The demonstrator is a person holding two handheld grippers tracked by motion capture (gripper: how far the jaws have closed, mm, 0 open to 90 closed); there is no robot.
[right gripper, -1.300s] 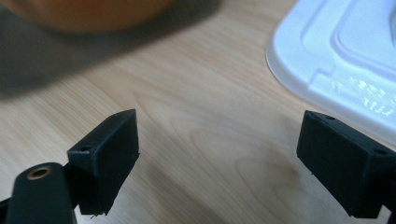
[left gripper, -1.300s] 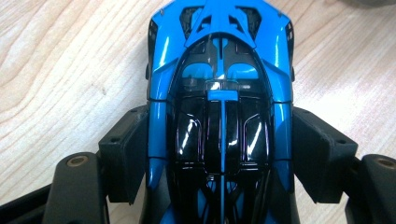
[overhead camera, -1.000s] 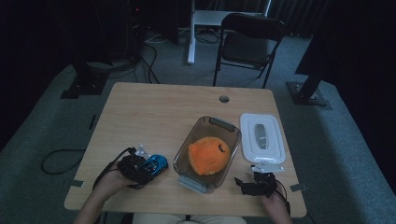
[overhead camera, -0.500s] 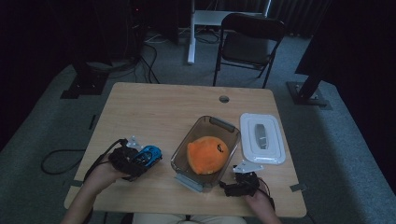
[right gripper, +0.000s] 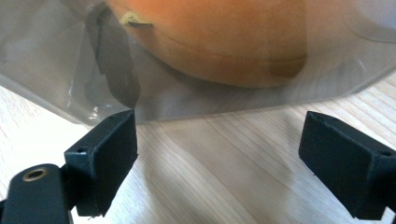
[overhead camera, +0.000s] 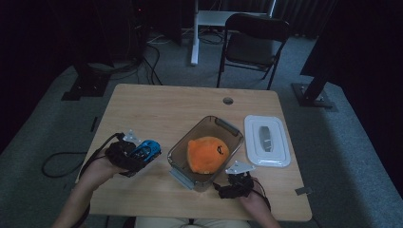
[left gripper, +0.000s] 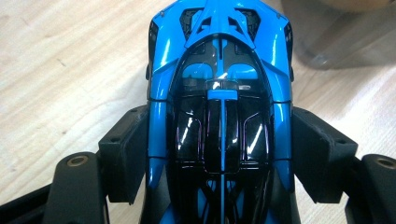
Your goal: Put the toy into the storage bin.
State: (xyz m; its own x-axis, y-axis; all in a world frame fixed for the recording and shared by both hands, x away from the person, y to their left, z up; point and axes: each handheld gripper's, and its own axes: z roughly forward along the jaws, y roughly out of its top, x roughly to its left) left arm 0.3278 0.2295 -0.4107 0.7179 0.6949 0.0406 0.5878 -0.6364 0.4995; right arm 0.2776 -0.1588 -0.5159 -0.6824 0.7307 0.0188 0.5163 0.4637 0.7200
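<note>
Left gripper jaws clamped on the sides of a blue toy car near the table's front-left corner, right gripper jaws apart with nothing between, just before the clear bin holding an orange plush, white lid by the right edge.

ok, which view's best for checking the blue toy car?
The left gripper view: the blue toy car shows close up from above, clamped between the left claw pads. The high view shows it small and dim beside the clear container.
</note>
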